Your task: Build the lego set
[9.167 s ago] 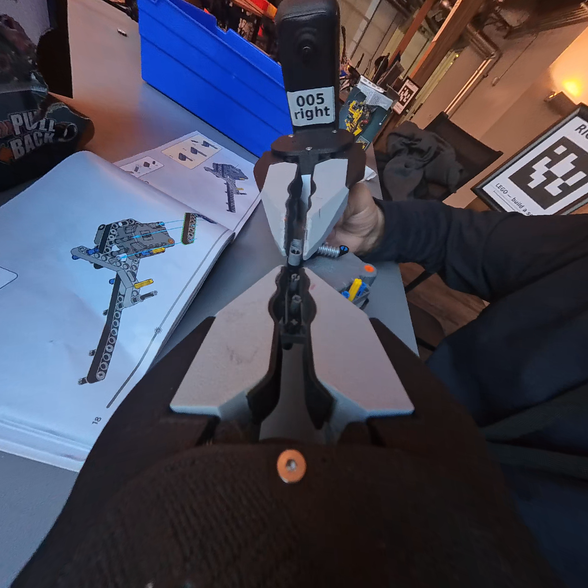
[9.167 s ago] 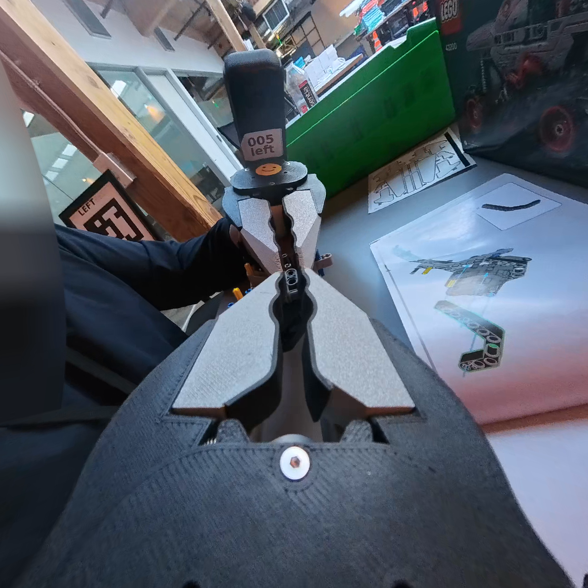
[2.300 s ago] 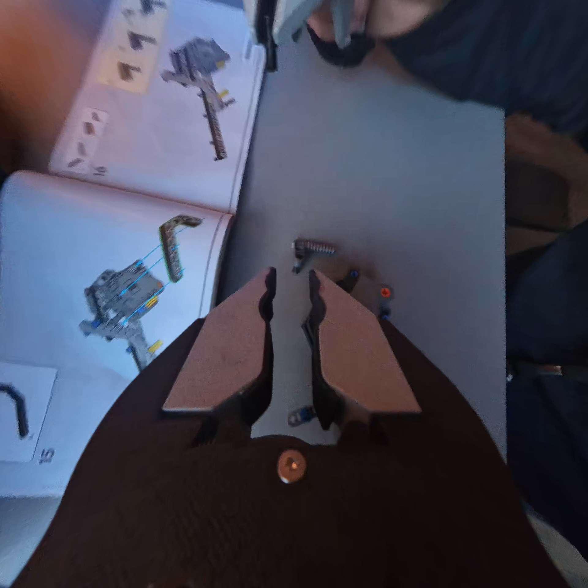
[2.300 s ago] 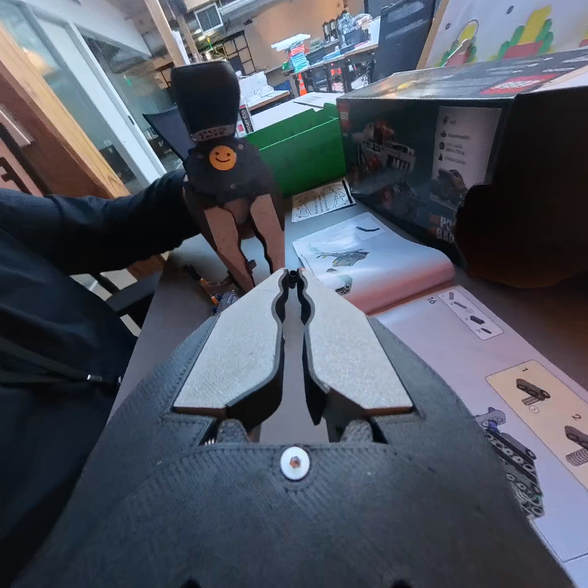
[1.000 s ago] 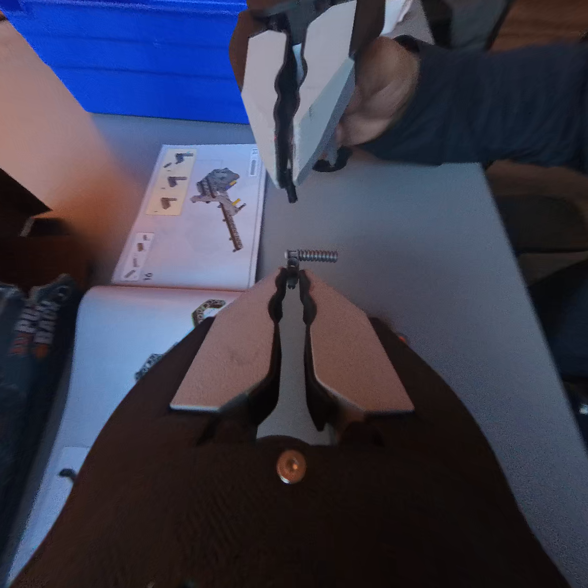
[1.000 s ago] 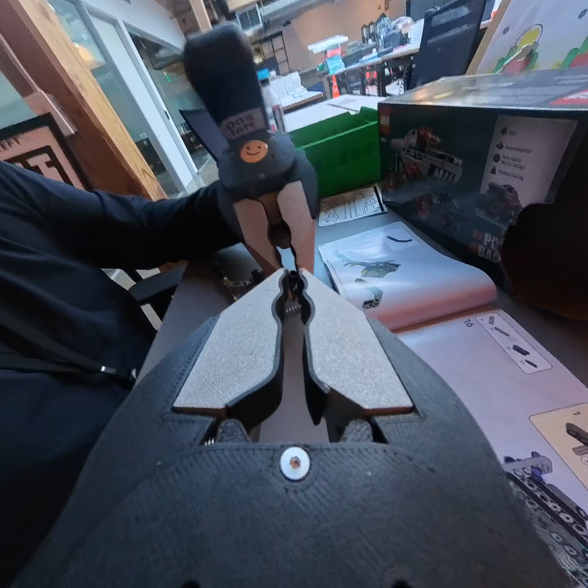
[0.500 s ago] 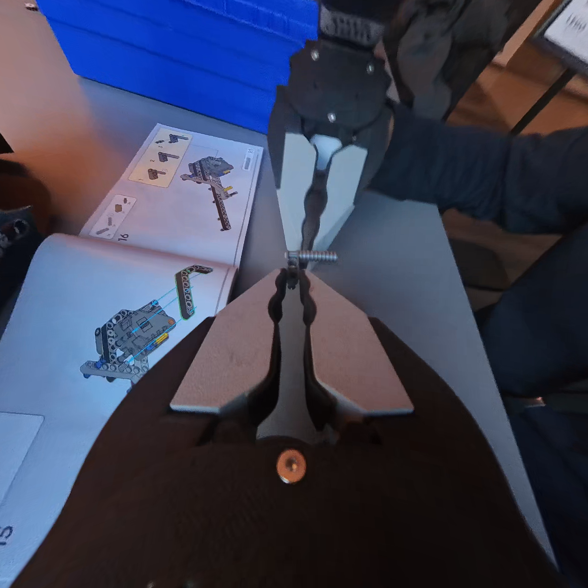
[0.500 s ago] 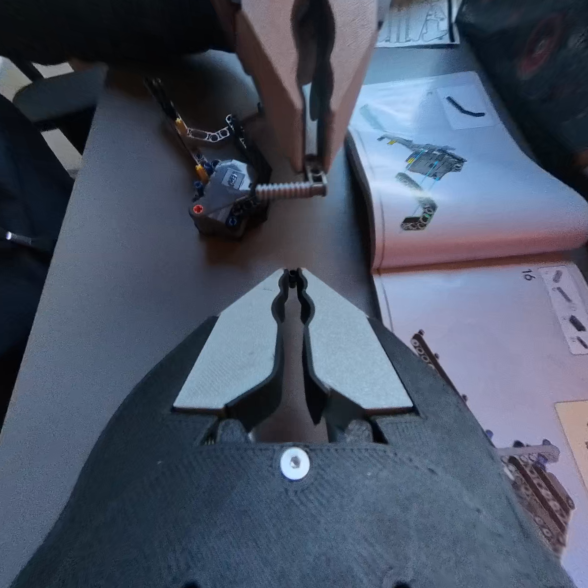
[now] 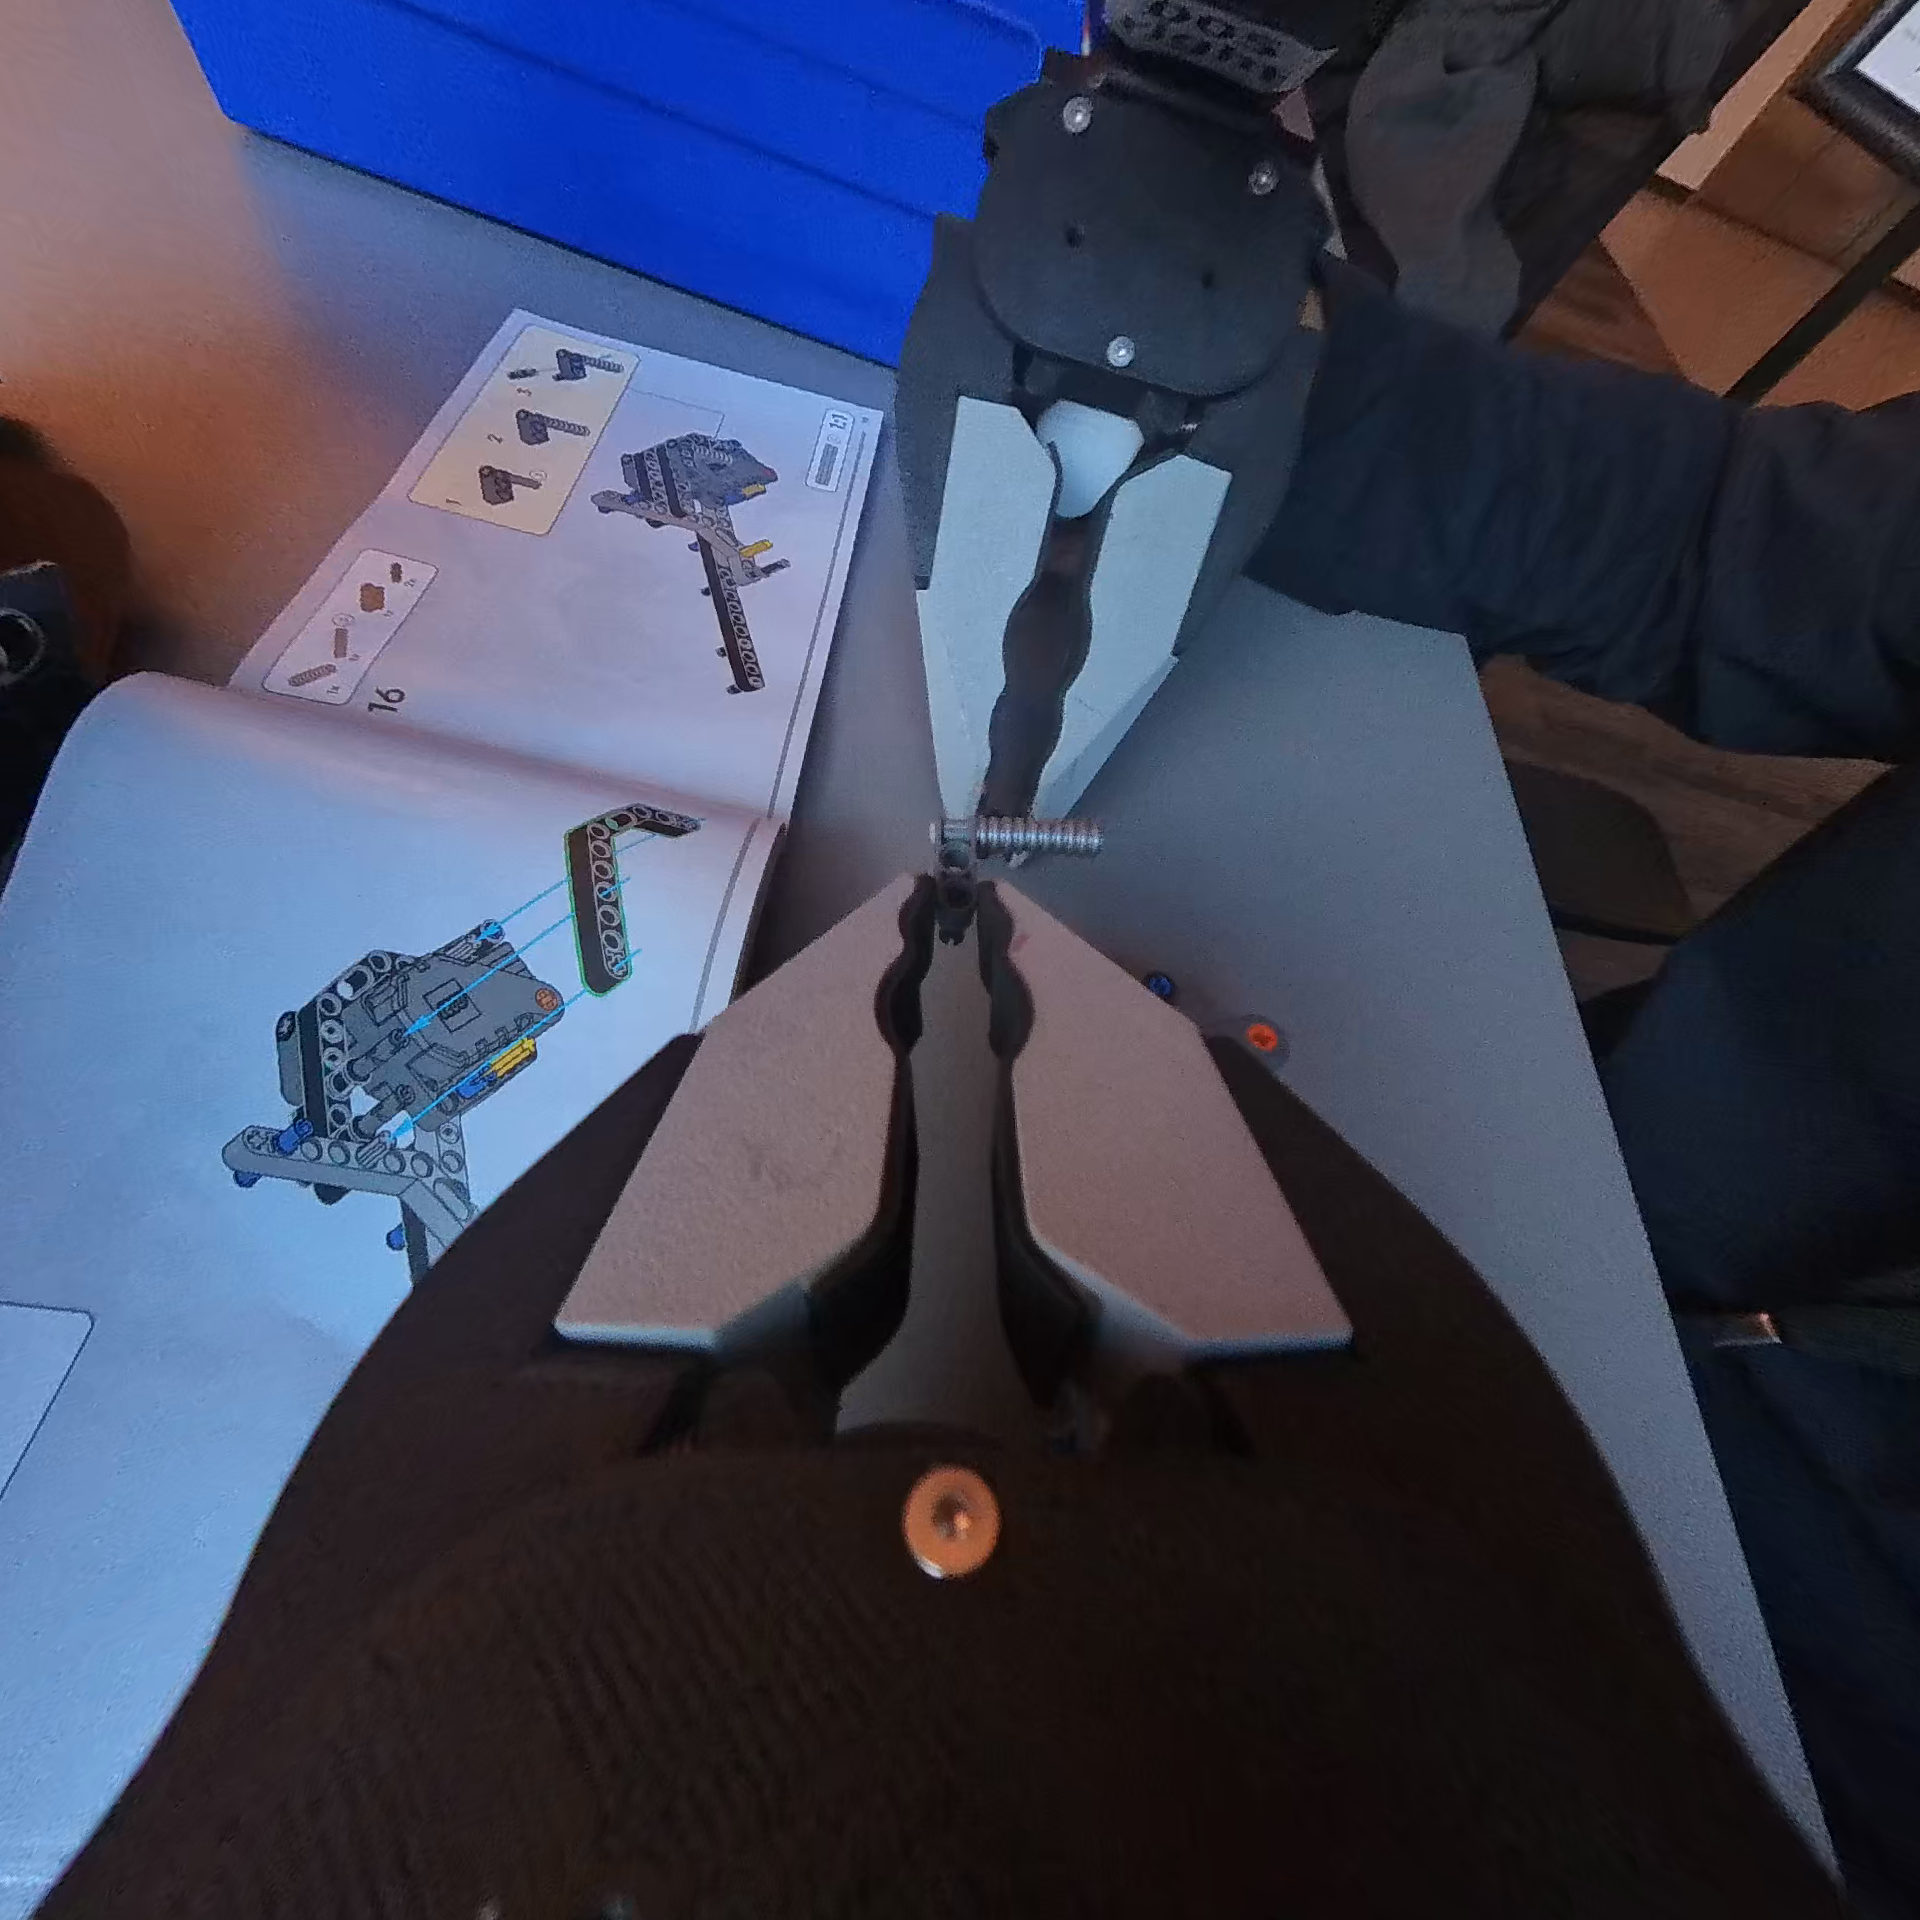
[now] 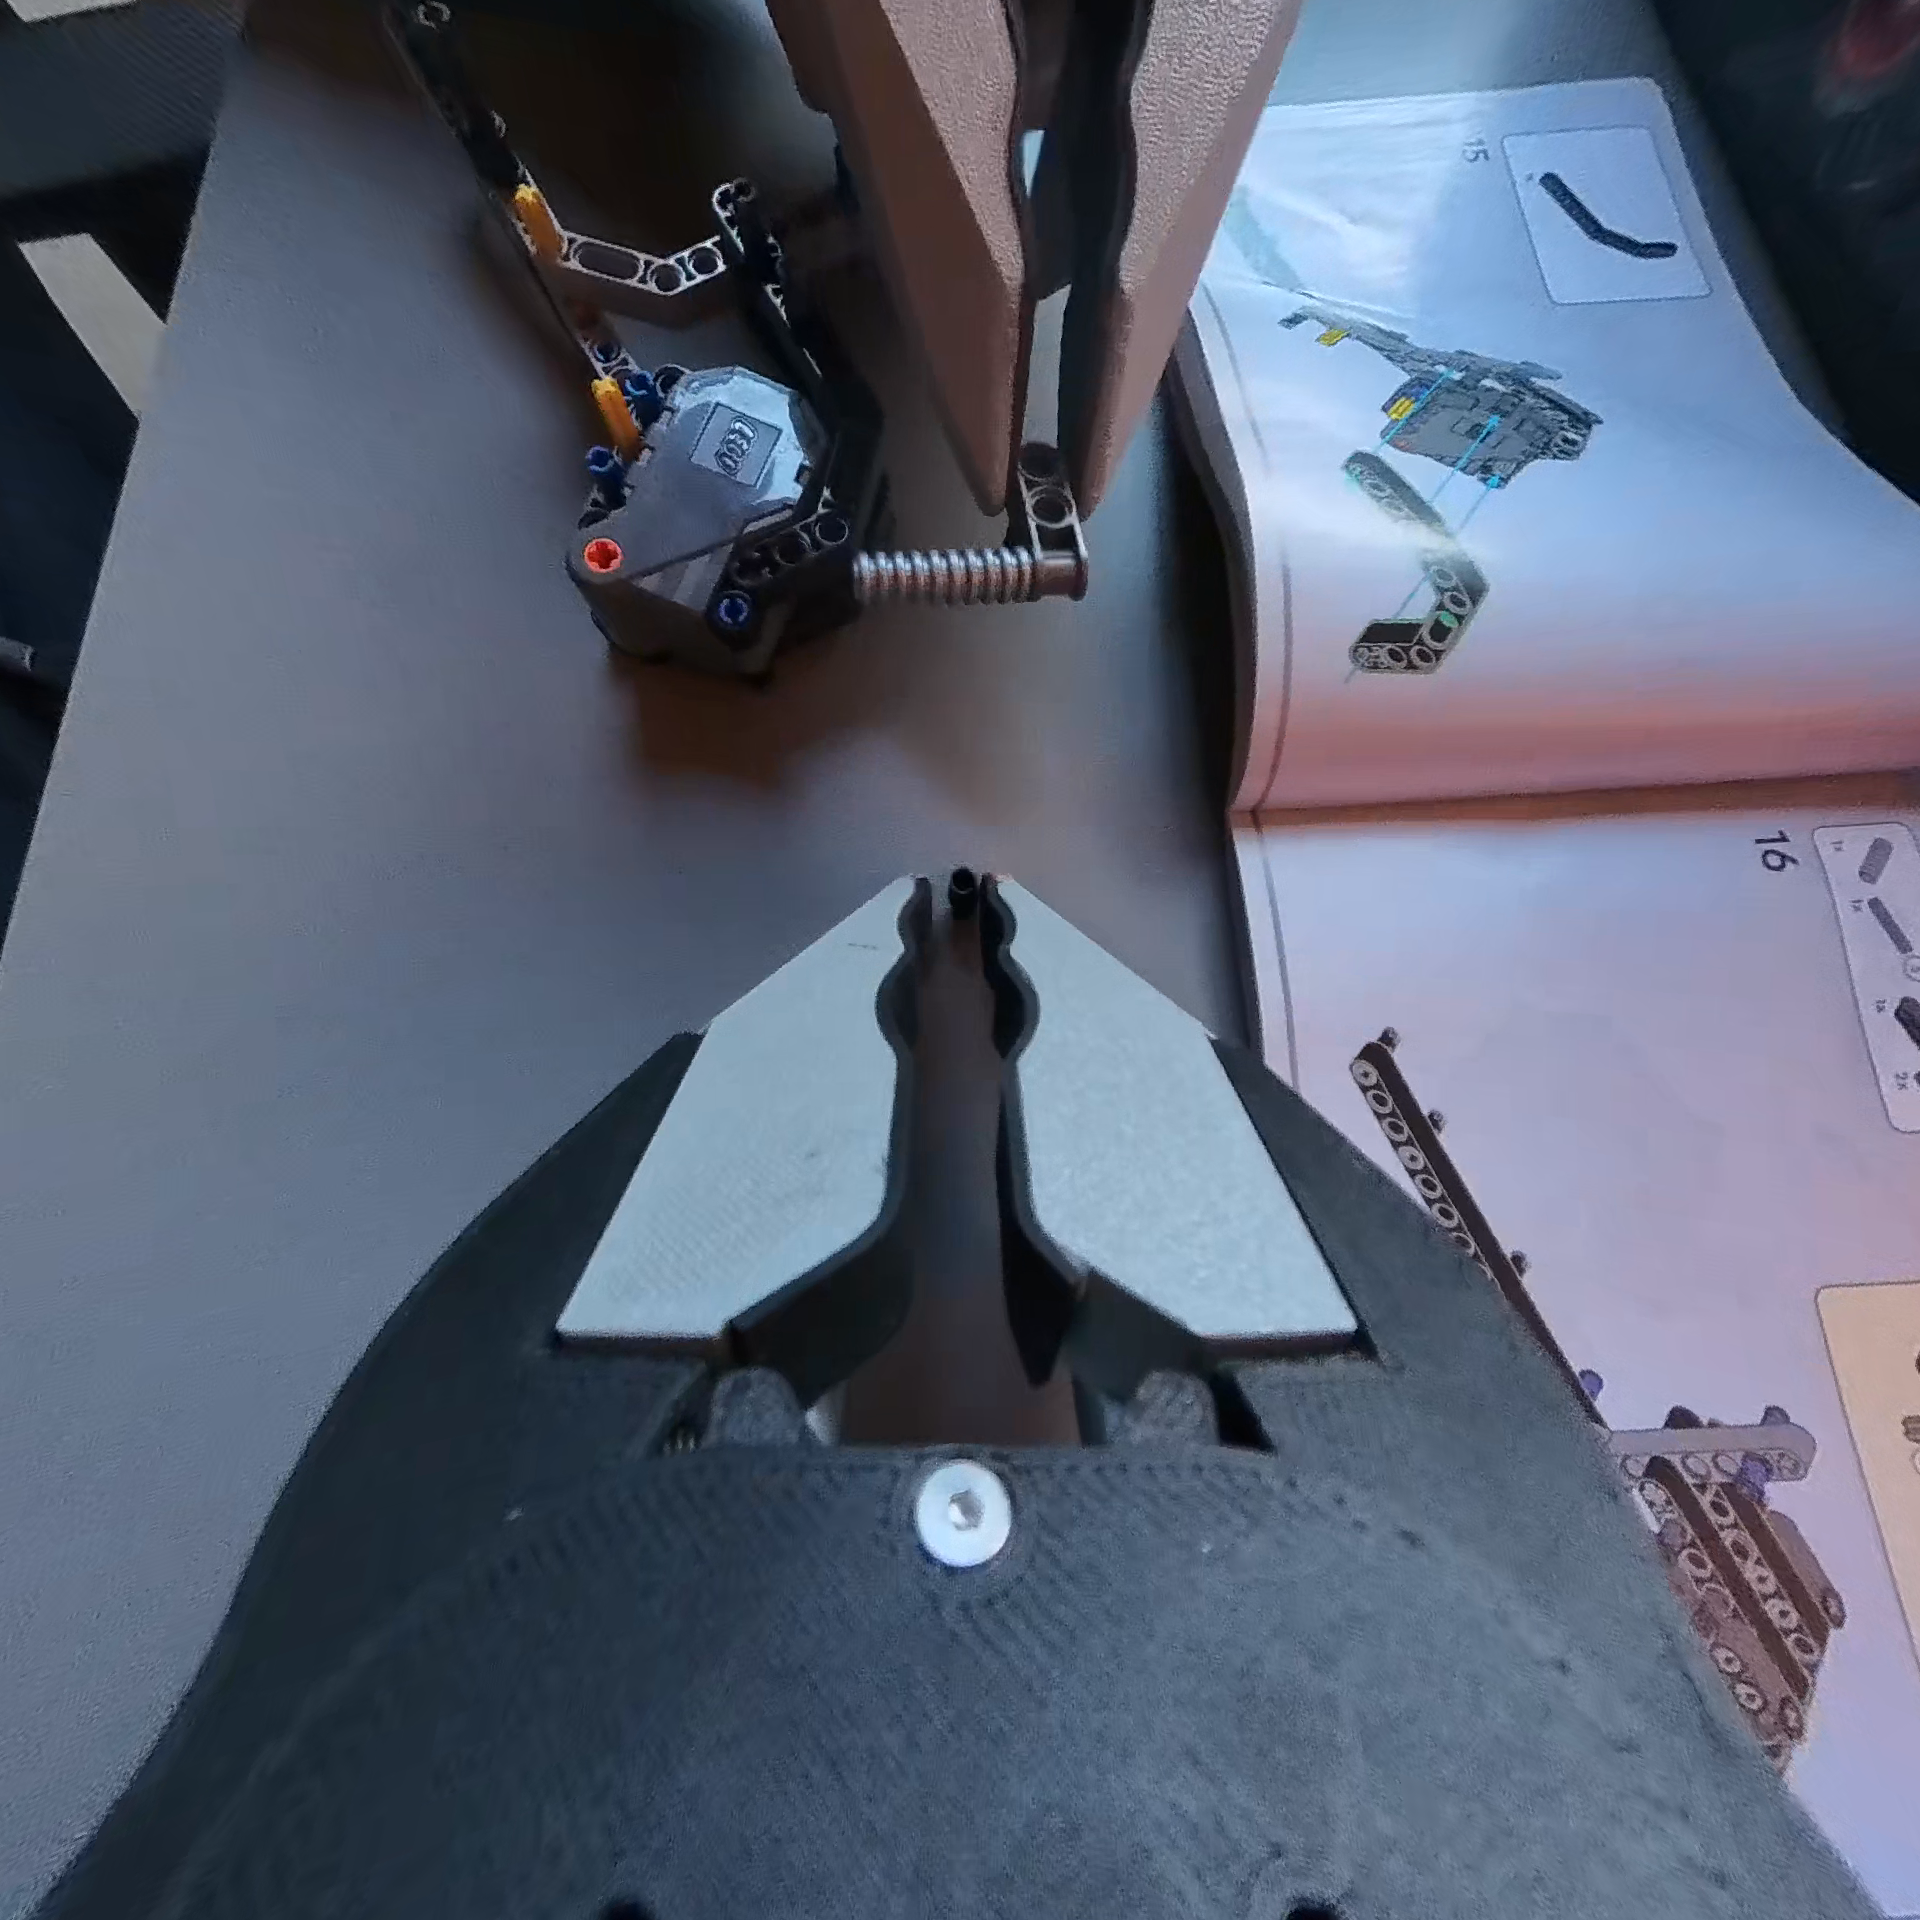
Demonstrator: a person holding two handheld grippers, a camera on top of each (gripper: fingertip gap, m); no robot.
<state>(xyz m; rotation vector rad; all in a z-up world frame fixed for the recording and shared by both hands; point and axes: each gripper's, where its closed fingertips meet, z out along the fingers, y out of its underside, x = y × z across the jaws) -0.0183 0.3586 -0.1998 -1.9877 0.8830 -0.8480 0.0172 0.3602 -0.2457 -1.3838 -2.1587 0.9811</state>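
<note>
My left gripper (image 9: 954,902) is shut on a small grey lego connector (image 10: 1047,505) with a metal spring (image 9: 1029,834) sticking out sideways; it holds it above the grey table (image 10: 364,831). The spring (image 10: 948,575) points toward the motor assembly (image 10: 717,468), a grey block in a black and tan beam frame; I cannot tell if they touch. My right gripper (image 10: 952,885) is shut on a small black pin (image 10: 964,891). It points down at the connector from just beyond it in the left wrist view (image 9: 995,805). The left gripper (image 10: 1039,497) hangs at the top of the right wrist view.
An open instruction booklet (image 9: 416,790) lies left of the grippers and shows in the right wrist view (image 10: 1558,623). A blue bin (image 9: 623,114) stands behind it. A dark-sleeved arm (image 9: 1558,582) reaches in from the right. The table's edge (image 9: 1538,935) runs close on the right. Across from one pair of fingers to the other is roughly 6 centimetres.
Over the last second the right gripper tipped down over the table and closed in on the spring piece held by the left gripper. Both grippers stayed shut.
</note>
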